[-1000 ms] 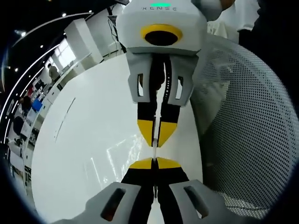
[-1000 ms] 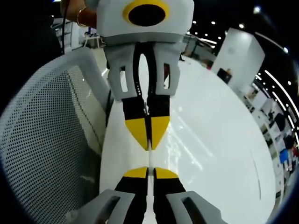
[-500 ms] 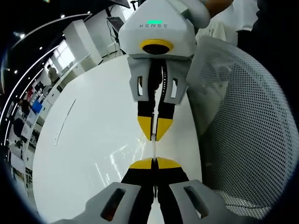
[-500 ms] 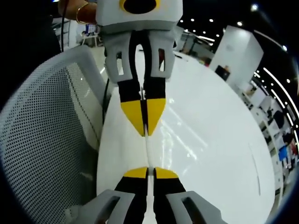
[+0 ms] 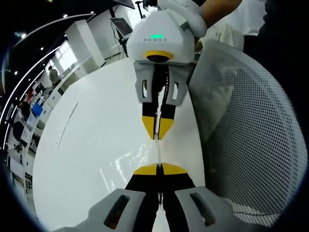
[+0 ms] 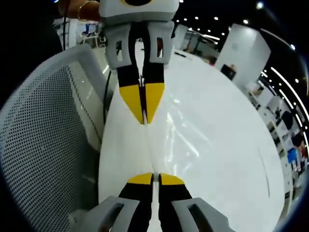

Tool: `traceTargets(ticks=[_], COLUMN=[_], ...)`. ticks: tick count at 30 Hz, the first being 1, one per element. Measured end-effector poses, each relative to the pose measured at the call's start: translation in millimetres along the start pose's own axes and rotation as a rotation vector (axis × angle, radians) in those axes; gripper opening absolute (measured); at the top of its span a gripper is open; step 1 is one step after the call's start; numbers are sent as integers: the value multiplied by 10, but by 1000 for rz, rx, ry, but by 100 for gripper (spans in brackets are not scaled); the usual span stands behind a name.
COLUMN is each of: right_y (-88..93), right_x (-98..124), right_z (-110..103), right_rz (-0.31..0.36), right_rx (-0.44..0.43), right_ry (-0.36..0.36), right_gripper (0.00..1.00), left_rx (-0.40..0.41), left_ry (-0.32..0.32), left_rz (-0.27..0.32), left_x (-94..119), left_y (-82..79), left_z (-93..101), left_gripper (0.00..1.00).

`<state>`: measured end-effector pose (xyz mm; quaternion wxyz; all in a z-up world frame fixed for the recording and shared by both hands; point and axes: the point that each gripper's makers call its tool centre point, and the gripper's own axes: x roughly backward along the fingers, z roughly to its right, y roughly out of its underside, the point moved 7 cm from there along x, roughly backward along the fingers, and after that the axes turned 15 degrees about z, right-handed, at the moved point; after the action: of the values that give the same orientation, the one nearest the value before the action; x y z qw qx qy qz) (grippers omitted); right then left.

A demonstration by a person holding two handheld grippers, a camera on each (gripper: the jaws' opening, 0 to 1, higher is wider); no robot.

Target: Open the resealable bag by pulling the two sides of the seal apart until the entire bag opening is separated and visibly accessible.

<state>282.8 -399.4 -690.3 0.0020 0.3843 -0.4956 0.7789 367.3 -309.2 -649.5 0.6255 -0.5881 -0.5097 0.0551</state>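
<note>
Room: beyond and to the left of the left gripper [image 5: 159, 169], an open hall with ceiling lights, white pillars and distant people
Surface: white glossy table [image 5: 91, 145] below both claws; it also lies to the right of the right gripper [image 6: 152, 179] in the right gripper view
Chair: white perforated mesh chair back [image 5: 251, 130] to the right of the left claw; in the right gripper view it stands to the left of the right claw
Left claw: yellow-tipped jaws closed together on a thin clear edge of the resealable bag [image 5: 159, 152]
Right claw: jaws likewise pressed shut on the opposite edge of the bag
Bag: transparent, barely visible, stretched as a narrow strip between the two sets of tips, which face each other, near but apart; whether the seal has parted cannot be told
Hand: a person's hand [image 5: 212, 9] grips the top of the right claw's body
Writing: "XENSE" under a green light on that body
</note>
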Motion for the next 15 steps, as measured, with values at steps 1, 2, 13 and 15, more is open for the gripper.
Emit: traceTargets(ticks=[1,2,13,15], right_y=[9,14,70,86], right_x=[5,6,43,58], right_z=[1,1,7,12], right_rz=[-3,-3,-17,-23], right_rx=[-3,-4,-1,1], right_ry=[1,1,4,5], right_gripper=[0,0,0,0], left_rx=[1,2,5,7], left_ry=[0,0,2,0], left_rz=[0,1,1,1], left_x=[3,6,61,71], left_y=[2,5,7,10], left_z=[0,1,10,8], left_gripper=[0,0,0,0])
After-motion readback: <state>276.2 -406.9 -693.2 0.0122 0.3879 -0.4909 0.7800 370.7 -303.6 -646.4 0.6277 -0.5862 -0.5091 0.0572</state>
